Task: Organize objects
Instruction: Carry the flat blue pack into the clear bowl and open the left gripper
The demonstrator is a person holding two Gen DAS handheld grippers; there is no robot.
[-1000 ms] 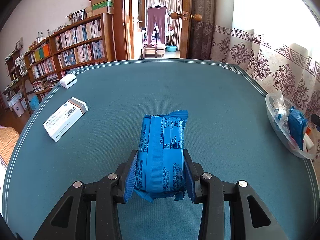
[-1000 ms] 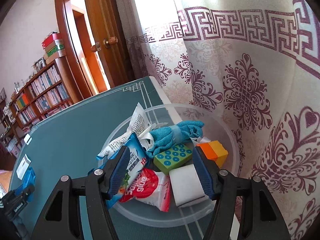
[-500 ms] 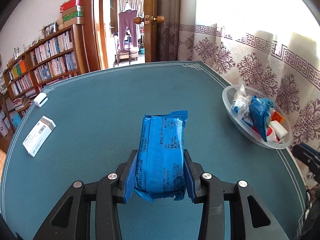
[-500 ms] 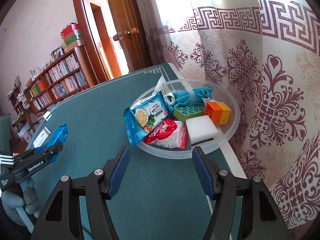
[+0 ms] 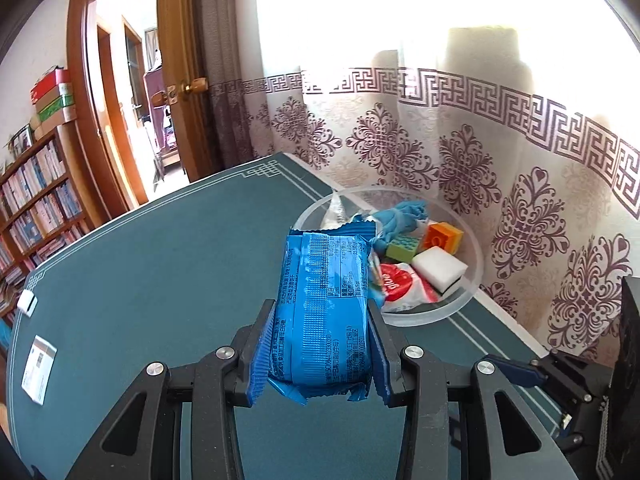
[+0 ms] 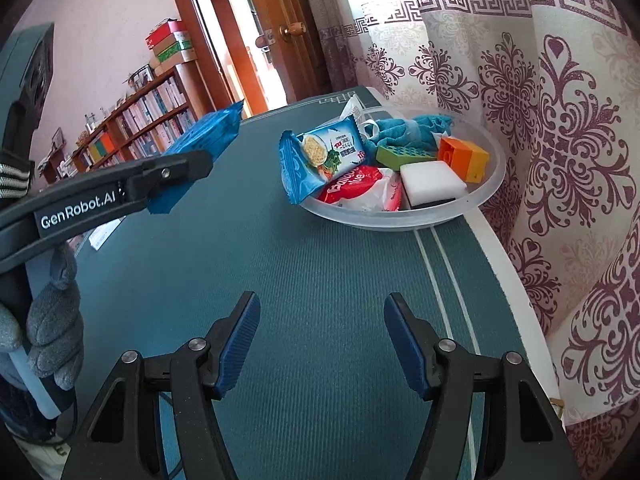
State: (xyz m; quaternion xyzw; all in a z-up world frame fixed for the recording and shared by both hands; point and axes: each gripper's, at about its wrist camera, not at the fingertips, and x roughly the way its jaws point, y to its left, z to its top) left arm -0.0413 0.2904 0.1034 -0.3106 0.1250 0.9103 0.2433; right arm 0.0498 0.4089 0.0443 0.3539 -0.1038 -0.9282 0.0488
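Two views, both on the teal table (image 5: pixel 160 272).

Left wrist view: left gripper (image 5: pixel 320 344) is clamped on the blue snack pack (image 5: pixel 324 312), pads pressing both long sides, pack held lengthwise above the table and pointing at the clear plastic bowl (image 5: pixel 472 292). The pack's far end overlaps the bowl's near-left rim in this view; whether they touch is unclear. Bowl sits near the table edge by the patterned curtain (image 5: pixel 520 184). Inside: orange block (image 5: pixel 444 236), green studded block (image 5: pixel 402 250), white sponge (image 5: pixel 440 270), red-and-white packet (image 5: pixel 400 286), blue cloth (image 5: pixel 400 216). White box (image 5: pixel 38 364) lies far left on the table, a smaller white object (image 5: pixel 27 302) beyond it. Part of the right gripper (image 5: pixel 520 372) shows low right.

Right wrist view: right gripper (image 6: pixel 320 344) has its fingers spread apart, nothing between them, just above bare table. Bowl (image 6: pixel 400 220) ahead and slightly right, a noodle packet (image 6: pixel 320 156) leaning over its left rim. Left gripper (image 6: pixel 176 176) enters from the left, held by a grey-gloved hand (image 6: pixel 48 328), carrying the blue pack (image 6: pixel 204 136) in the air, left of the bowl and apart from it.
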